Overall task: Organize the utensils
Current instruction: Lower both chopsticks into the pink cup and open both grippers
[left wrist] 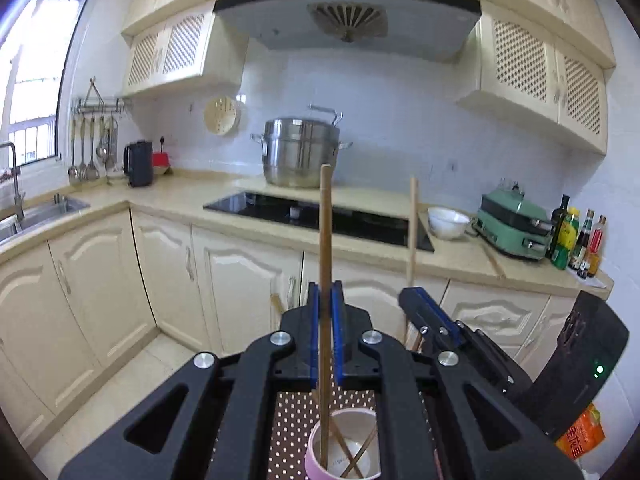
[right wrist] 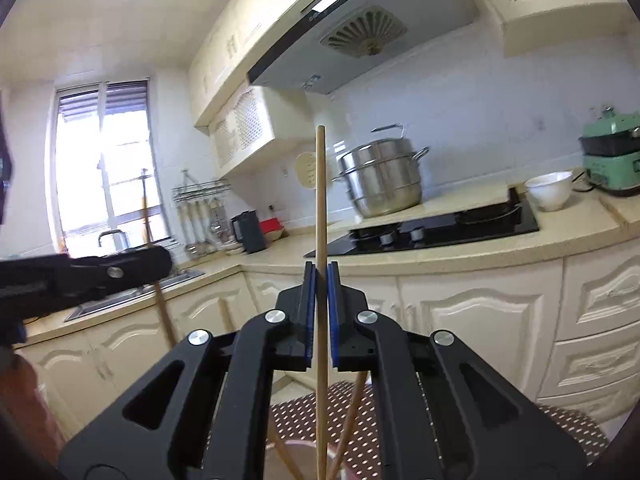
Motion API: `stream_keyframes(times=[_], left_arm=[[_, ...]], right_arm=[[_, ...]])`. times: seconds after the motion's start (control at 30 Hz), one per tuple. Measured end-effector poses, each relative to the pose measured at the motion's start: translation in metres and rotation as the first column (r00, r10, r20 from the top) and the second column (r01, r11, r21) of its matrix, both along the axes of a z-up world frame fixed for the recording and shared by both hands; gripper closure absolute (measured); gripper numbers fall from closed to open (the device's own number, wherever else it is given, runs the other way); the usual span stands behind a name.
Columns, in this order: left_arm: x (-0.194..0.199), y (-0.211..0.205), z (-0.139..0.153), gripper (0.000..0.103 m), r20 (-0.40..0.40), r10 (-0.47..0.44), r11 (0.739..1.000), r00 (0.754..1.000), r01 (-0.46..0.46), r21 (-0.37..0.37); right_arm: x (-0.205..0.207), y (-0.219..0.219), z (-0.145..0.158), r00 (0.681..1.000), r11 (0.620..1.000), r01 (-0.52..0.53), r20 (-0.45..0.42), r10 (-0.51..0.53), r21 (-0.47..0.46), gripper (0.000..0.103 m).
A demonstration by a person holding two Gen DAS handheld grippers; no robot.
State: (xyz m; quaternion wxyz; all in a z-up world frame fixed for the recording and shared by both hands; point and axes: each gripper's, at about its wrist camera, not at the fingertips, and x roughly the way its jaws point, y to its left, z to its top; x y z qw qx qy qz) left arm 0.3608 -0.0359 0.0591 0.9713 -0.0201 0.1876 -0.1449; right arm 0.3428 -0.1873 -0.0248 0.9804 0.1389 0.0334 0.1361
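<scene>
Standing upright: both gripped chopsticks (left wrist: 325, 240)

Both wrist cams face the stove (left wrist: 320, 216) wall from close above a cup (left wrist: 344, 448); both show the pot (right wrist: 380, 178).

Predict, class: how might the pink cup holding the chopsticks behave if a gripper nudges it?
The pink cup looks small and probably light, so it may slide on the dotted mat. Chopsticks lean on its rim, and the left gripper holds a long chopstick upright inside; sideways pushes could tip it.
</scene>
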Motion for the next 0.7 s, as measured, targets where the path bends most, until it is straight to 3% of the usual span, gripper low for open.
stream_keyframes(times=[0.2, 0.3, 0.33, 0.37, 0.4, 0.57, 0.63, 0.7], left_arm=[[0.003, 0.000, -0.042, 0.096, -0.075, -0.019, 0.997, 0.997, 0.024, 0.069], [-0.008, -0.001, -0.056, 0.094, -0.038, -0.006, 0.992, 0.999, 0.011, 0.127], [-0.012, -0.002, -0.059, 0.083, -0.021, 0.006, 0.987, 1.000, -0.003, 0.159], [-0.016, -0.002, -0.062, 0.066, -0.013, 0.008, 0.985, 1.000, -0.006, 0.171], [-0.021, -0.001, -0.064, 0.063, -0.004, 0.004, 0.985, 1.000, -0.003, 0.174], [-0.041, 0.006, -0.067, 0.062, 0.002, 0.030, 0.984, 1.000, -0.030, 0.175], [-0.050, 0.012, -0.066, 0.062, -0.009, 0.039, 0.987, 0.999, -0.037, 0.159], [-0.060, 0.016, -0.065, 0.062, -0.007, 0.046, 0.987, 0.999, -0.044, 0.154]], right_arm=[[-0.005, 0.009, -0.031, 0.997, 0.996, -0.056, -0.054, 0.052, -0.072, 0.097], [-0.008, 0.013, -0.039, 0.992, 0.990, -0.084, -0.107, 0.072, -0.112, 0.096], [-0.010, 0.013, -0.040, 0.987, 0.988, -0.105, -0.129, 0.090, -0.115, 0.096], [-0.013, 0.014, -0.041, 0.983, 0.985, -0.120, -0.151, 0.101, -0.123, 0.096], [-0.015, 0.014, -0.041, 0.981, 0.984, -0.125, -0.165, 0.103, -0.129, 0.096], [-0.035, 0.011, -0.043, 0.964, 0.985, -0.128, -0.245, 0.097, -0.112, 0.095], [-0.043, 0.010, -0.042, 0.950, 0.985, -0.154, -0.285, 0.128, -0.072, 0.091], [-0.055, 0.012, -0.038, 0.945, 0.986, -0.152, -0.301, 0.126, -0.065, 0.080]])
